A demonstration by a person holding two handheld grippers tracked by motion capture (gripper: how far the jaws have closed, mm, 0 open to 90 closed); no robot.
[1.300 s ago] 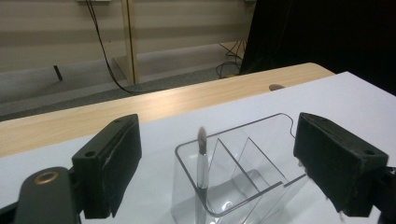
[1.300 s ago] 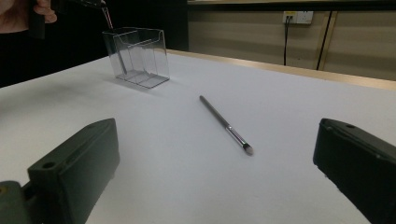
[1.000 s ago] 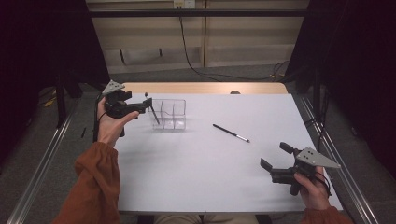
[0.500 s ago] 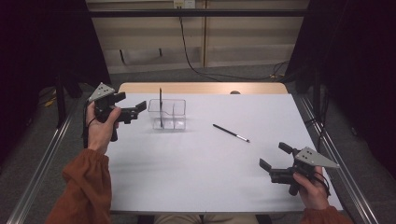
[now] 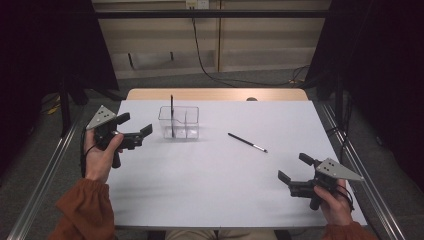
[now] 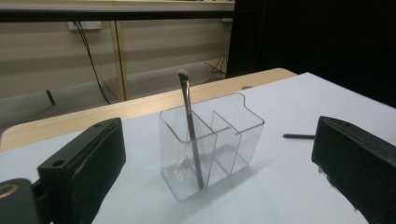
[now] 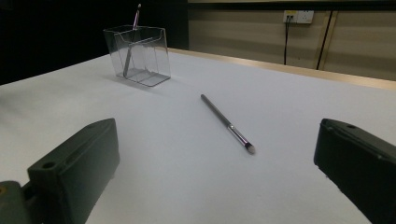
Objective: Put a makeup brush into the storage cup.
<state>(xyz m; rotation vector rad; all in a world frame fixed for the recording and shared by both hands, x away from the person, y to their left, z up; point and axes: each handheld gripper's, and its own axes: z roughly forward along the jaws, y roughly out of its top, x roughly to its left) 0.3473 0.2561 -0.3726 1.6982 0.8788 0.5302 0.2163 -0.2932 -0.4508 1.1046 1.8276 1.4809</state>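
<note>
Brush (image 6: pixel 190 126) upright in organizer (image 6: pixel 233 135), beyond parted jaws.

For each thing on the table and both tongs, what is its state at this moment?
Clear holder: upright on the table, two compartments.
Brush in holder: stands leaning in the holder's left compartment, bristles up.
Loose brush: lies flat on the table, right of the holder, untouched.
Left tongs: open, empty, beside the holder.
Right tongs: open, empty, near the table's right front.

No legible text, label, brand, number or sign appears on any object in these views.
</note>
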